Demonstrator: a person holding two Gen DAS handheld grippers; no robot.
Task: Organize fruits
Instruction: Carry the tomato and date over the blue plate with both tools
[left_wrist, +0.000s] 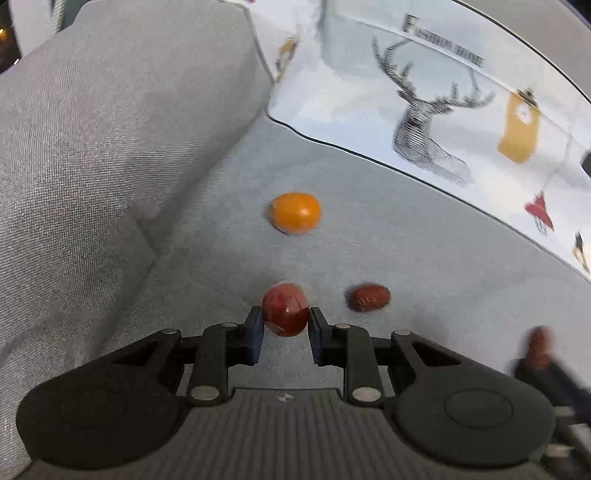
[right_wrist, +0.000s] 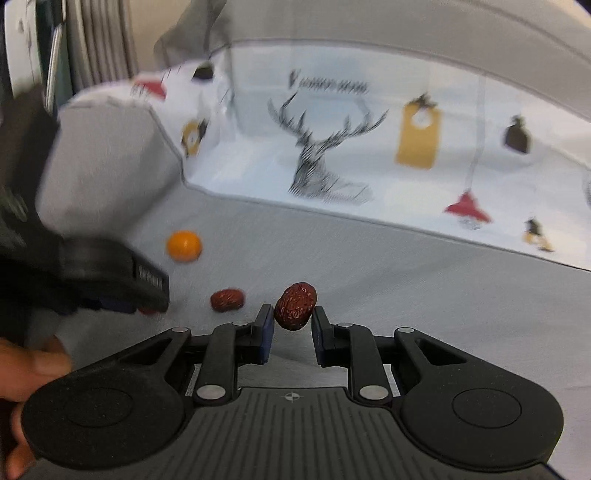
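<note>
My left gripper is shut on a smooth round red fruit, held just above the grey sofa seat. A small orange lies on the seat beyond it, and a wrinkled red date lies to its right. My right gripper is shut on another wrinkled red date, lifted off the seat. In the right wrist view the loose date and the orange lie to the left, near the blurred left gripper. The right gripper appears blurred at the left wrist view's lower right.
A grey sofa armrest cushion rises on the left. A white pillow with a deer print leans along the back. A person's hand shows at the left edge of the right wrist view.
</note>
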